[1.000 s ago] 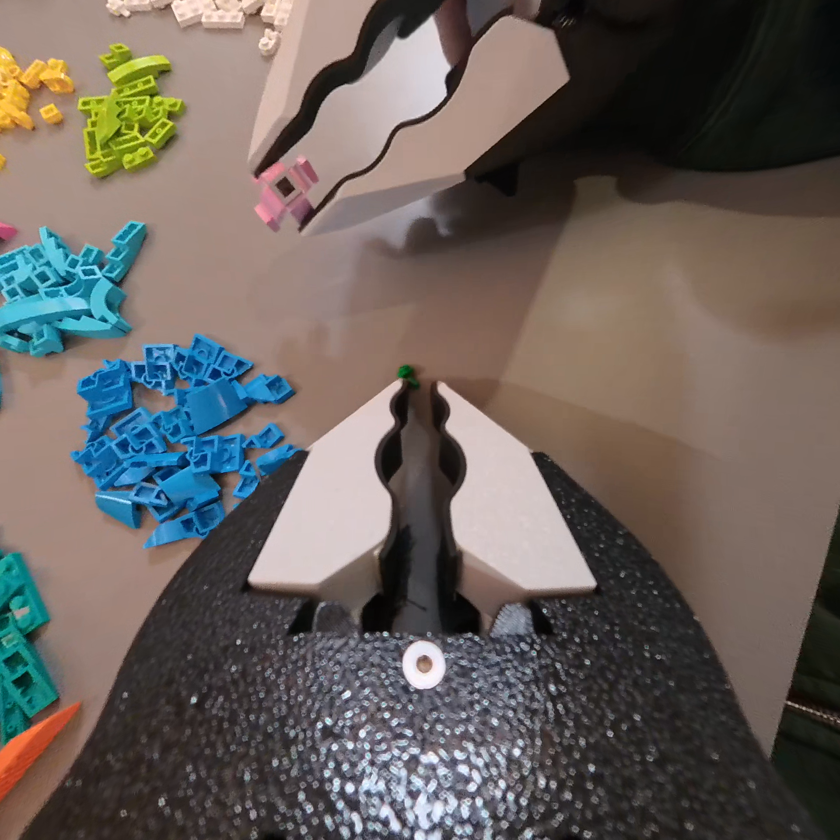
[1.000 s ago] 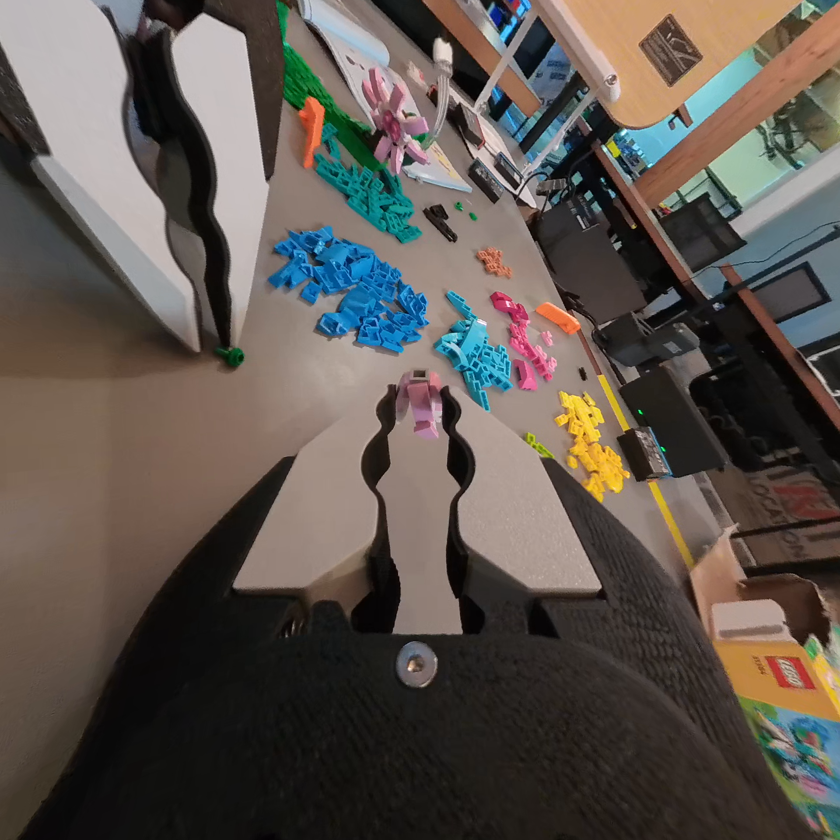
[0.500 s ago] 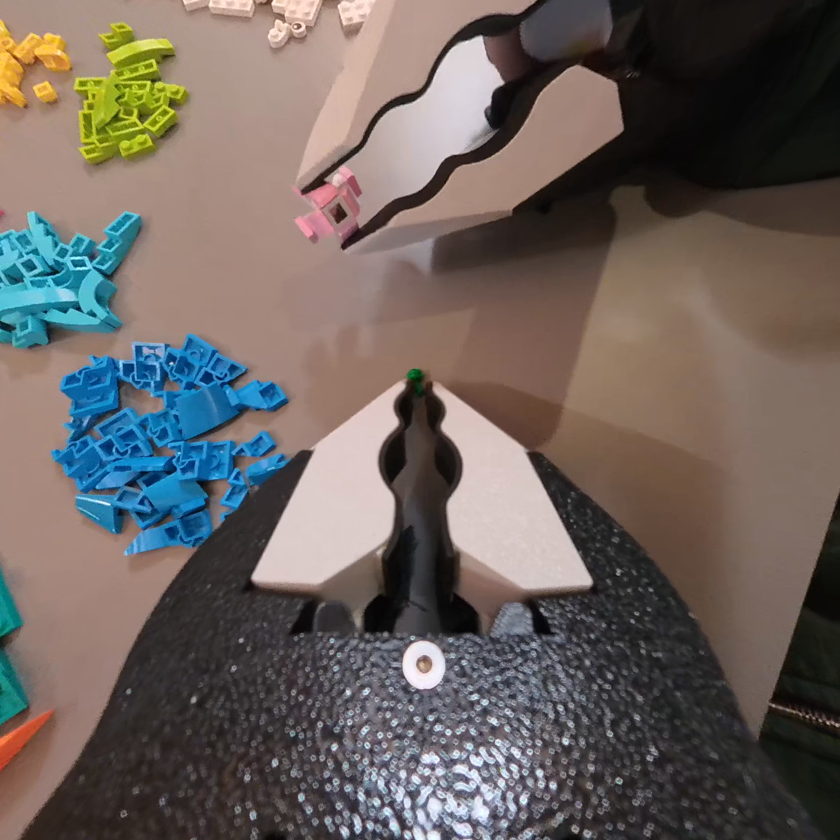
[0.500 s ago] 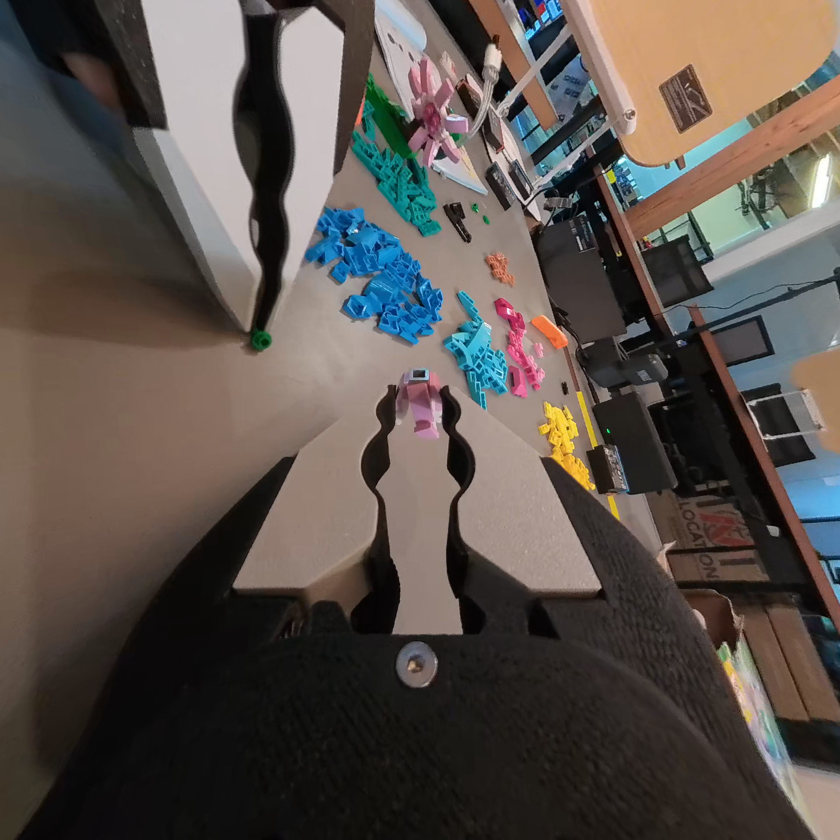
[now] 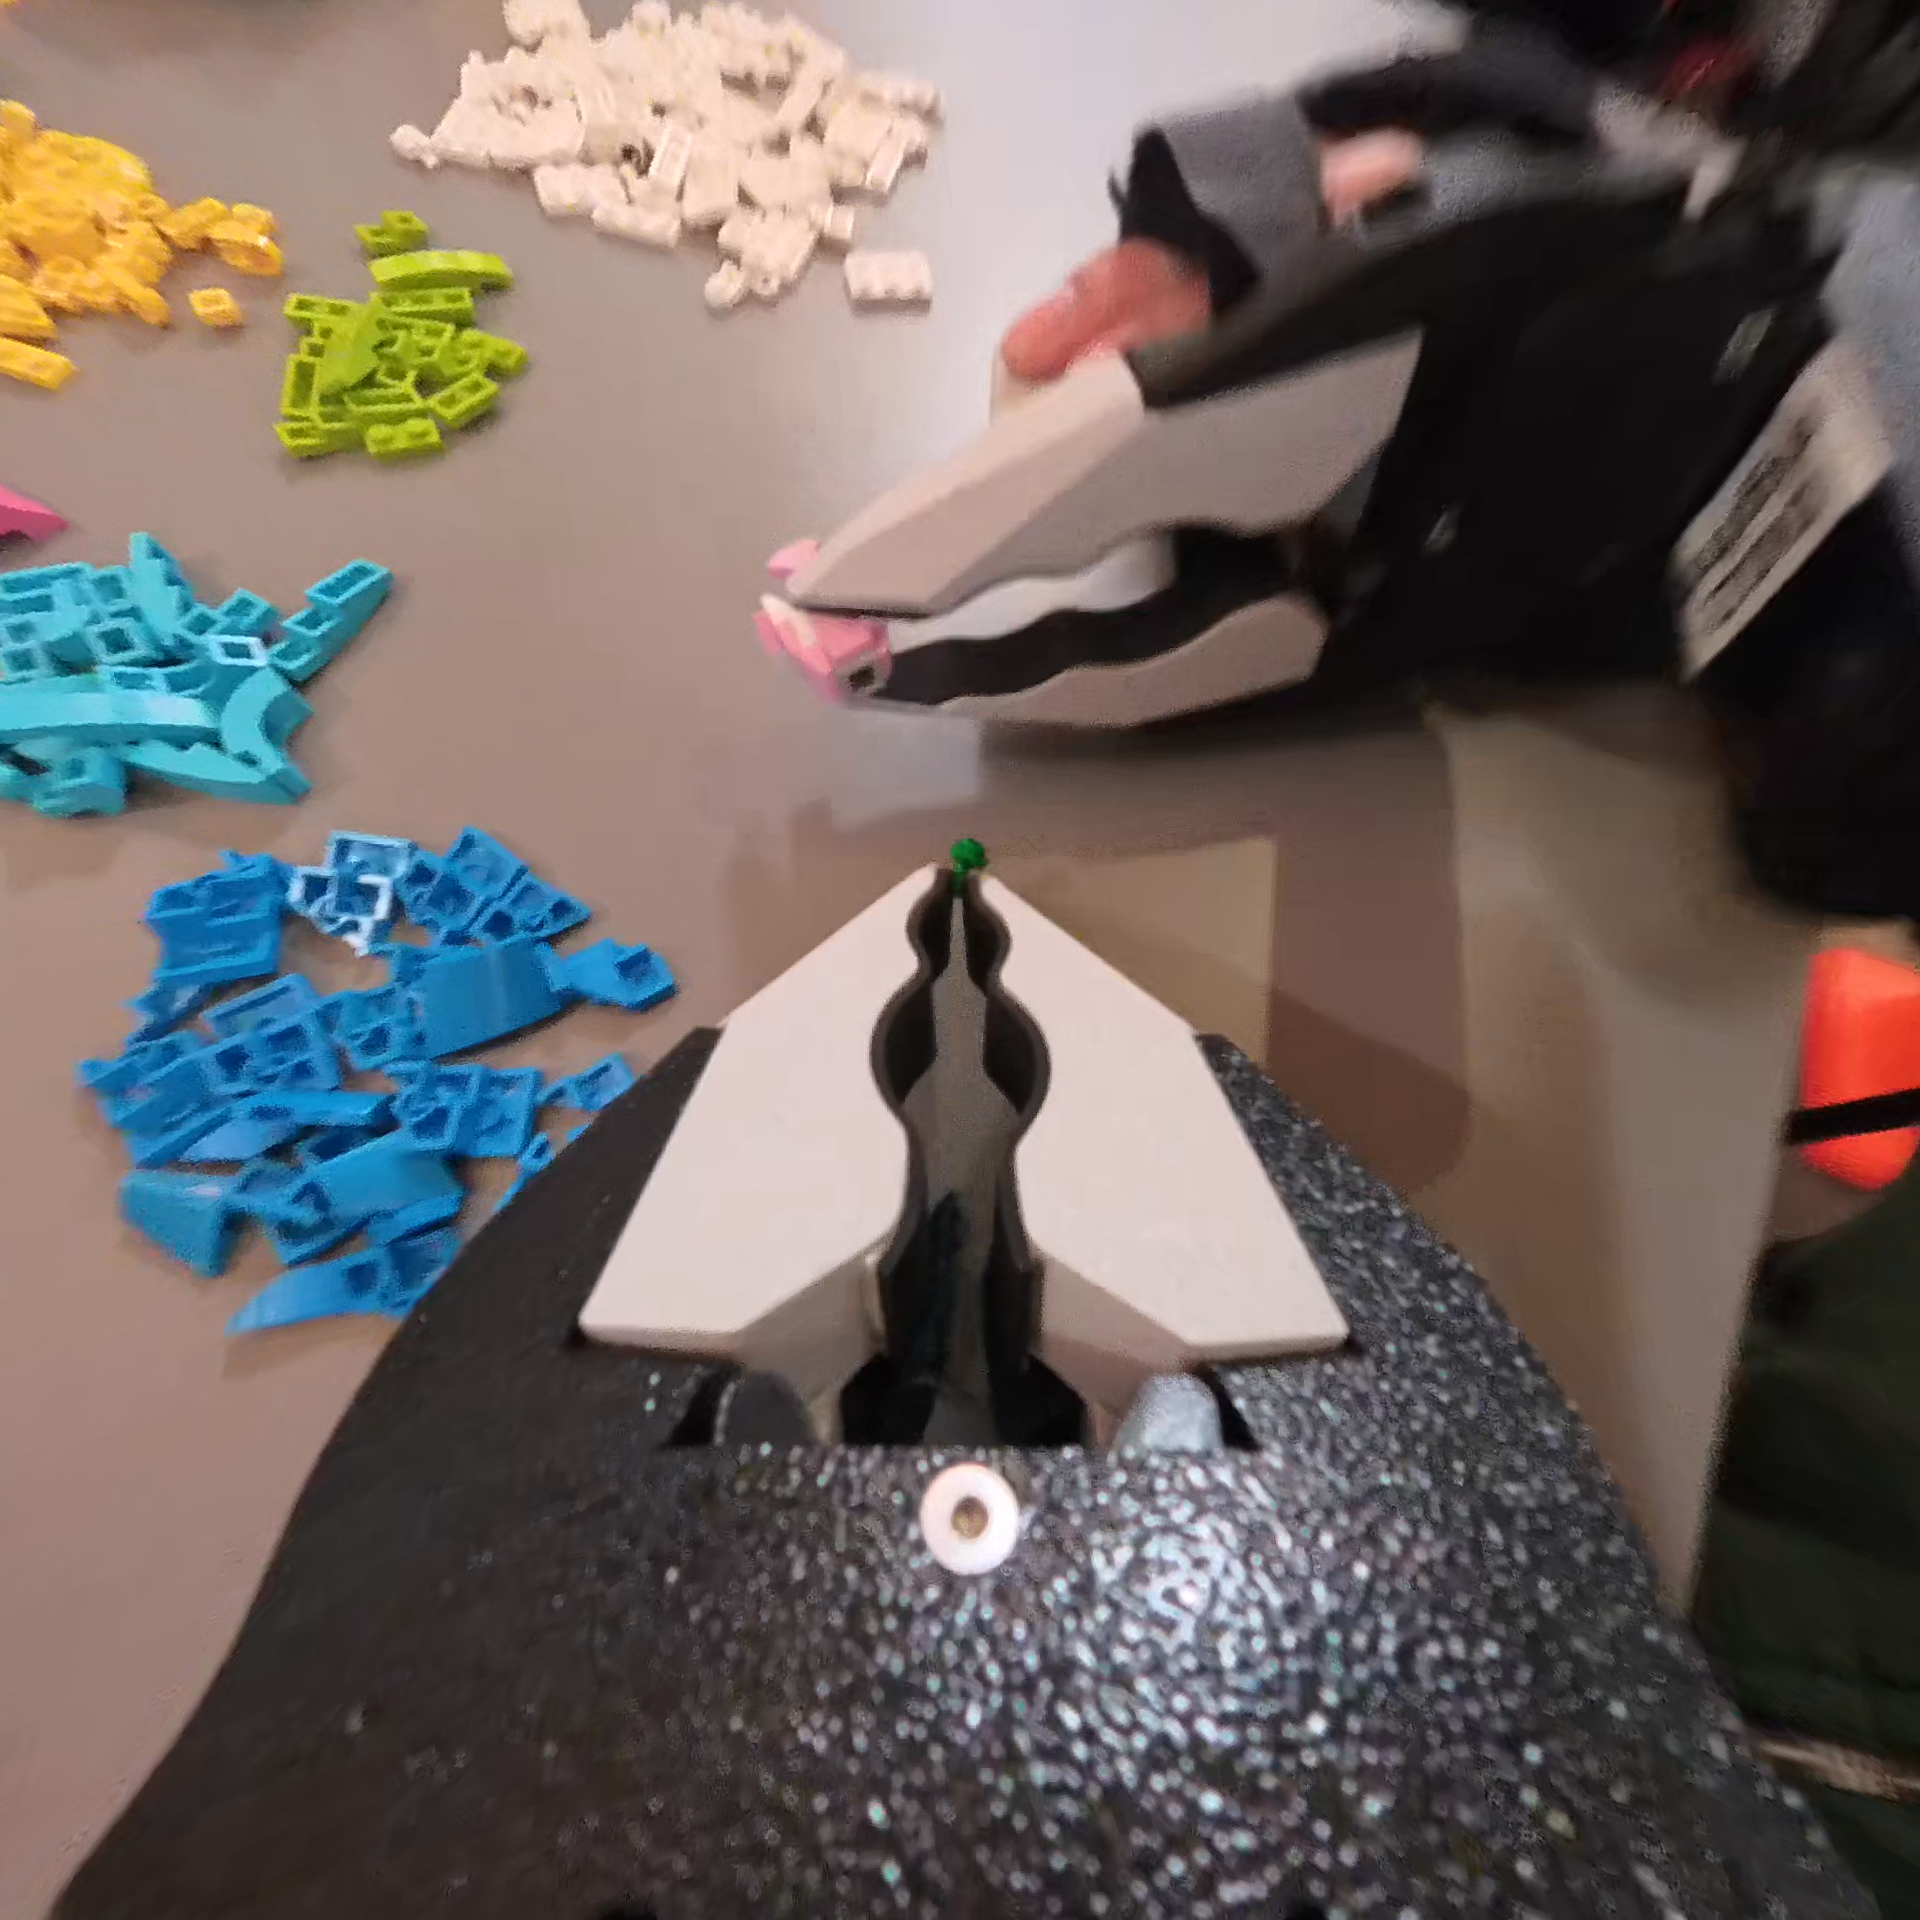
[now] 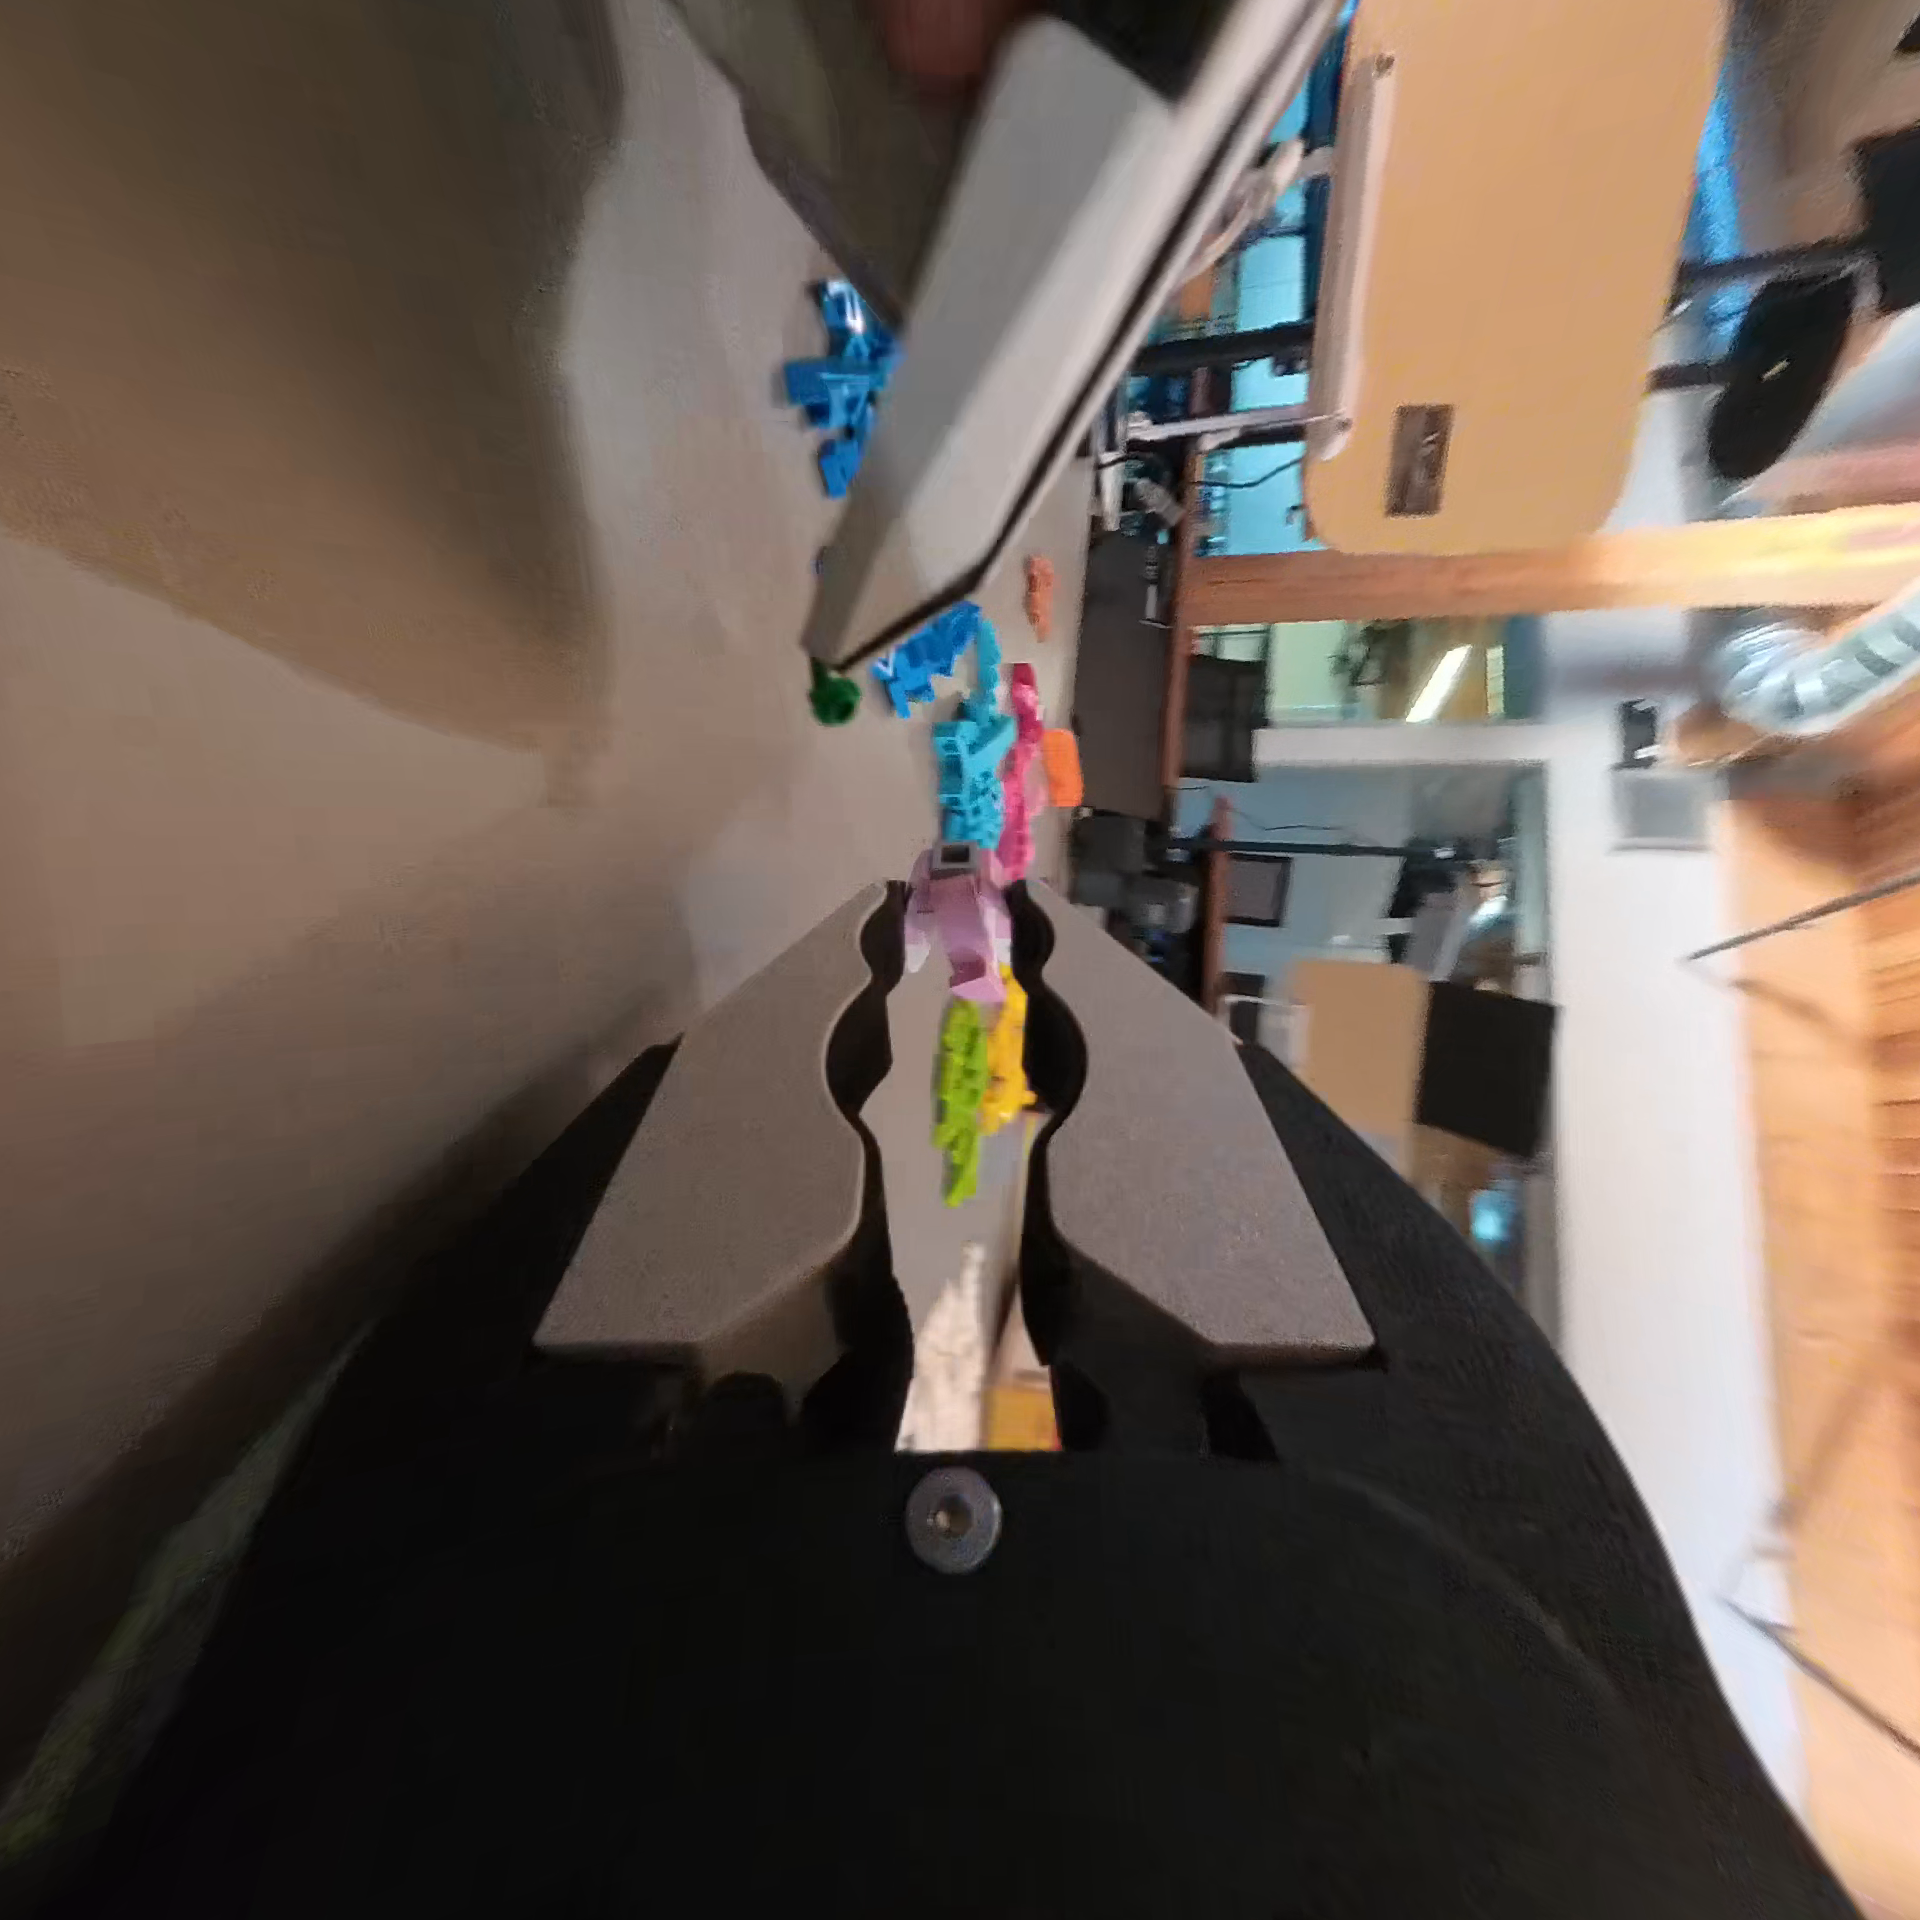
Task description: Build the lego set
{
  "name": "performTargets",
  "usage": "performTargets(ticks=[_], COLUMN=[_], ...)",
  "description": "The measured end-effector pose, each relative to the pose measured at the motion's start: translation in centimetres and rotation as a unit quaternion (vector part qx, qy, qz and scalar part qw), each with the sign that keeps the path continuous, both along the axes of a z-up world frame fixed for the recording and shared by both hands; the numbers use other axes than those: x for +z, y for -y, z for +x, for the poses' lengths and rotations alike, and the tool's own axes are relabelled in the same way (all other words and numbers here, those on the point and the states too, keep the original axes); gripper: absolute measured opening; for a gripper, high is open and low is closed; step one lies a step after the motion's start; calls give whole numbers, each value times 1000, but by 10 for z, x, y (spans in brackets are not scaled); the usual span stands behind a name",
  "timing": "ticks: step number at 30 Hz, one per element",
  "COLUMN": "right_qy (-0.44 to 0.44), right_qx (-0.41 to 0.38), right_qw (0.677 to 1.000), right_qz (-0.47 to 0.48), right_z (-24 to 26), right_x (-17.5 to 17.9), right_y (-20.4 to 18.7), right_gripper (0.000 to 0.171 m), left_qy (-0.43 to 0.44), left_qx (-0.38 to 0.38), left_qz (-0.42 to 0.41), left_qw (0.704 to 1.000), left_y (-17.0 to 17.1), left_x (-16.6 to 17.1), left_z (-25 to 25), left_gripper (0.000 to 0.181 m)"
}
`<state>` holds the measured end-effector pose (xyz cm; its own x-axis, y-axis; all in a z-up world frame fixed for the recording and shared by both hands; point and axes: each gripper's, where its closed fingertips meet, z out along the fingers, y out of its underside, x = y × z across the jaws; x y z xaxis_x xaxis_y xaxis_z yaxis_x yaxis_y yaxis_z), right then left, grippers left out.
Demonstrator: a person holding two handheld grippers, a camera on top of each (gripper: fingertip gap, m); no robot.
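Note:
My left gripper [image 5: 961,883] is shut on a tiny green lego piece [image 5: 966,856] at its fingertips, held just above the grey table. The same piece shows in the right wrist view [image 6: 831,698] at the tip of the left gripper [image 6: 831,655]. My right gripper [image 6: 951,894] is shut on a small pink lego assembly [image 6: 954,914]. In the left wrist view the right gripper [image 5: 821,634] lies on its side, up and right of the green piece, with the pink assembly [image 5: 821,644] at its tips.
Sorted brick piles lie on the table [image 5: 644,582]: blue [image 5: 343,1081], turquoise [image 5: 156,686], lime green [image 5: 395,353], yellow [image 5: 94,260], white [image 5: 696,156]. An orange object [image 5: 1860,1070] is at the right edge. A person's hand [image 5: 1101,301] holds the right gripper.
The right gripper has rolled onto its side and moved right and nearer, with the pink assembly still held. The left gripper keeps the green piece and has shifted slightly.

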<state>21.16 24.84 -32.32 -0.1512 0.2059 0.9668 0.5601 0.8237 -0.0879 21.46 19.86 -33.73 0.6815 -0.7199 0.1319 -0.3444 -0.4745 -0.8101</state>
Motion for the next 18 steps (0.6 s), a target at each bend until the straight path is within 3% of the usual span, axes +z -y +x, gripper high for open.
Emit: performTargets(ticks=[1, 6, 10, 18], right_qy=[0, -4, -9, -11], right_qx=[2, 32, 78, 87], right_qw=[1000, 994, 989, 980], right_qz=[27, 104, 122, 177], right_z=[0, 4, 4, 10], right_x=[3, 11, 12, 19], right_y=[0, 5, 21, 20], right_gripper=[18, 18, 18, 18], left_qy=[32, 148, 246, 332], left_qx=[1, 0, -23, -29], left_qz=[-16, -80, -150, -241], left_qw=[999, 986, 957, 911], left_y=[-1, -6, -2, 0], left_x=[4, 13, 16, 22], left_z=[3, 12, 20, 21], left_gripper=[0, 0, 0, 0])
